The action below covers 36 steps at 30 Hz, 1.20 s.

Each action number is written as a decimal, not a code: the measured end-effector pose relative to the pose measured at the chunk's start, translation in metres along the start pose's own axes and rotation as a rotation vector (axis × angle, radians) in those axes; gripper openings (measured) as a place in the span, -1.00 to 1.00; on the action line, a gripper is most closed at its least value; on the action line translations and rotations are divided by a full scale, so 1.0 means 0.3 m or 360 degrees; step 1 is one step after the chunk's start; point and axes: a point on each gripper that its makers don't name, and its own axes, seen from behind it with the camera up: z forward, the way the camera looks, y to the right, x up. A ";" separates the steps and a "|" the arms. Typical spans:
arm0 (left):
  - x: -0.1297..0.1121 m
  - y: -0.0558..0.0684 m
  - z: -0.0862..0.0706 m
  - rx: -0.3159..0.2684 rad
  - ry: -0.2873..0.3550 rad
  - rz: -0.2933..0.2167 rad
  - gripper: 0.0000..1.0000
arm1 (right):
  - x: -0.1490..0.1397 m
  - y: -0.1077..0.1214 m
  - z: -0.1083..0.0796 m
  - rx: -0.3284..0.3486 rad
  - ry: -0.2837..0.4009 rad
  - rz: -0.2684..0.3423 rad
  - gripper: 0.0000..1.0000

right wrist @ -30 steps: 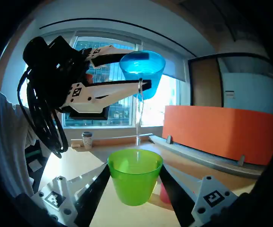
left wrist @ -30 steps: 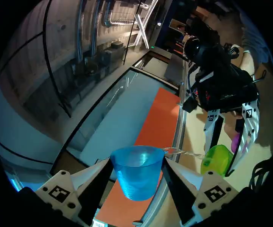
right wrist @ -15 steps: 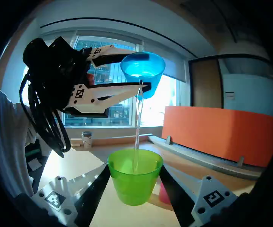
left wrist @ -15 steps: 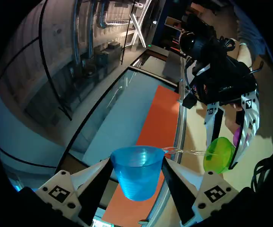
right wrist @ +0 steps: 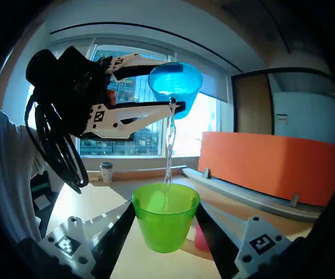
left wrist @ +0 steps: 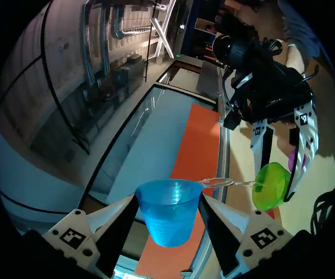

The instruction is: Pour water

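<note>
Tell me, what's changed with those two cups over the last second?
The water stream from the tilted blue cup grew from a thin trickle into a fuller pour landing in the green cup. Unchanged: the left gripper and right gripper keep their jaws clamped on the blue and green cups, blue above green.

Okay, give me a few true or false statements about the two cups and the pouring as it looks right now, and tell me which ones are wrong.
1. The blue cup is tipped above the green cup. True.
2. The water is missing its target and splashing on the table. False: the stream runs down into the green cup.
3. The right gripper holds the blue cup. False: the left gripper grips the blue cup, and the right gripper grips the green one.
4. In the right gripper view, an orange panel stands off to the right of the cups. True.
</note>
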 end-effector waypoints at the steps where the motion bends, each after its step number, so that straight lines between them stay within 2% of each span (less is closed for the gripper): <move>1: 0.001 -0.002 0.000 0.0000 0.0000 0.0009 0.74 | 0.001 0.001 0.000 -0.0001 0.0001 -0.0001 0.80; 19: 0.027 -0.036 0.005 0.0009 -0.0002 0.0168 0.74 | 0.012 0.006 -0.007 -0.0007 0.0004 -0.0013 0.79; 36: 0.038 -0.040 0.006 0.0014 0.0005 0.0296 0.74 | 0.008 -0.001 -0.010 -0.0012 0.0001 -0.0036 0.79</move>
